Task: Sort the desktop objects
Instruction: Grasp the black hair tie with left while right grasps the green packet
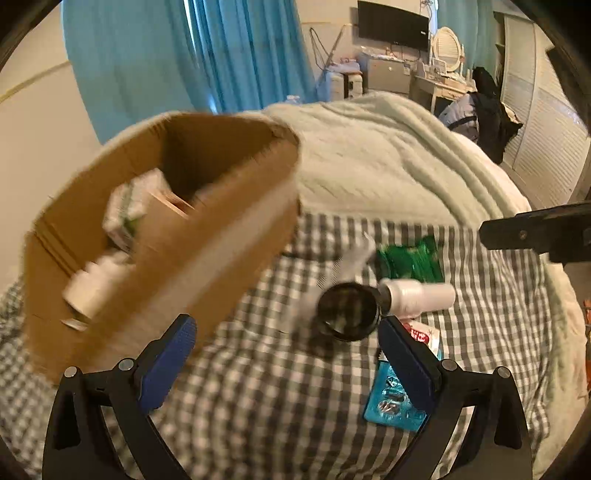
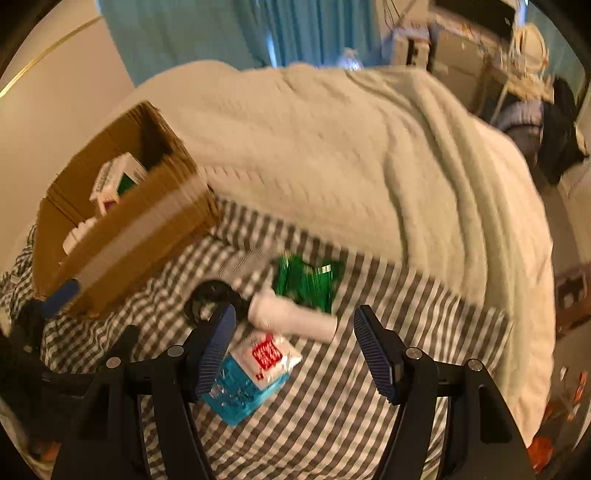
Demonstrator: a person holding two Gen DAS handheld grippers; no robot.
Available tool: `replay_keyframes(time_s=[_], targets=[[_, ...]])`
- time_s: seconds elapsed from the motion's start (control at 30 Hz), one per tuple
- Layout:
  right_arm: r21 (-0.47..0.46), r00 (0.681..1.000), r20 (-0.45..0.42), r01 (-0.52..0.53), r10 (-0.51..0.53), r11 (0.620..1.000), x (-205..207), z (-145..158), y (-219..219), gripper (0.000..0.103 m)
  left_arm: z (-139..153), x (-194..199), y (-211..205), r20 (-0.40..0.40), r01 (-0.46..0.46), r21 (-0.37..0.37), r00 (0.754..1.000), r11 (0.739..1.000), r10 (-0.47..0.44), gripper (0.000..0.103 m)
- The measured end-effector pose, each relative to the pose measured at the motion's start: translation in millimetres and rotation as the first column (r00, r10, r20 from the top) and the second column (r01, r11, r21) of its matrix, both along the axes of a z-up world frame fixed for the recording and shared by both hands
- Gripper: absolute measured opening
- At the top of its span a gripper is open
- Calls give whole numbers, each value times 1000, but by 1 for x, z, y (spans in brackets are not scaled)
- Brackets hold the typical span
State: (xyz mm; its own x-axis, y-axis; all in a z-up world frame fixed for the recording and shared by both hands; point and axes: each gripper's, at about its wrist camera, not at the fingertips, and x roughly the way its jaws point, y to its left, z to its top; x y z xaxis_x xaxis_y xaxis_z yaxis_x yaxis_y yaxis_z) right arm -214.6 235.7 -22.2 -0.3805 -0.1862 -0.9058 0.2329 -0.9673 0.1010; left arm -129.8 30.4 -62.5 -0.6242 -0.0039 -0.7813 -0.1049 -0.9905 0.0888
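Observation:
A cardboard box (image 1: 192, 236) stands on the checked bed sheet at the left; it holds a white bottle (image 1: 92, 284) and a white-green carton (image 1: 129, 206). It also shows in the right wrist view (image 2: 140, 229). On the sheet lie a black round jar (image 1: 349, 310), a white bottle (image 1: 417, 295), a green packet (image 1: 410, 258) and a blue-white packet (image 1: 391, 402). My left gripper (image 1: 288, 354) is open and empty, above the sheet beside the box. My right gripper (image 2: 295, 347) is open and empty, above the white bottle (image 2: 291, 317) and the blue-white packet (image 2: 251, 373).
A pale knitted blanket (image 1: 388, 158) covers the far half of the bed. Blue curtains (image 1: 192, 55), a desk with a monitor (image 1: 393, 24) and white wardrobe doors (image 1: 535, 110) stand behind. My right gripper's black arm (image 1: 535, 229) enters the left wrist view at the right.

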Motion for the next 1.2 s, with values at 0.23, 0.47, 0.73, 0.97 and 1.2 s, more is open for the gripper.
replay_keyframes(time_s=[0.23,0.47,0.73,0.97,1.2], targets=[[-11,999,46,-12,12,1000,-9,-45,3,80,-55,-27,15,46,59,-16,997,998,-58,101],[-46,995,89,56,-51,997,-50,-82,9,80,-73,-50,34,41,165,12,985,986,-165,101],[-17,980,174,99,-95,995,-81,-127,-5,78,-96,-57,33,122,249,5,961,968,-248,64],[49,986,133,93,-99,994,-82,-110,-16,36,-76,-49,21,118,295,71,946,953,-302,55],[15,992,37,124,-124,992,-53,-40,-9,35,-21,-33,10,67,264,123,960,957,-273,55]])
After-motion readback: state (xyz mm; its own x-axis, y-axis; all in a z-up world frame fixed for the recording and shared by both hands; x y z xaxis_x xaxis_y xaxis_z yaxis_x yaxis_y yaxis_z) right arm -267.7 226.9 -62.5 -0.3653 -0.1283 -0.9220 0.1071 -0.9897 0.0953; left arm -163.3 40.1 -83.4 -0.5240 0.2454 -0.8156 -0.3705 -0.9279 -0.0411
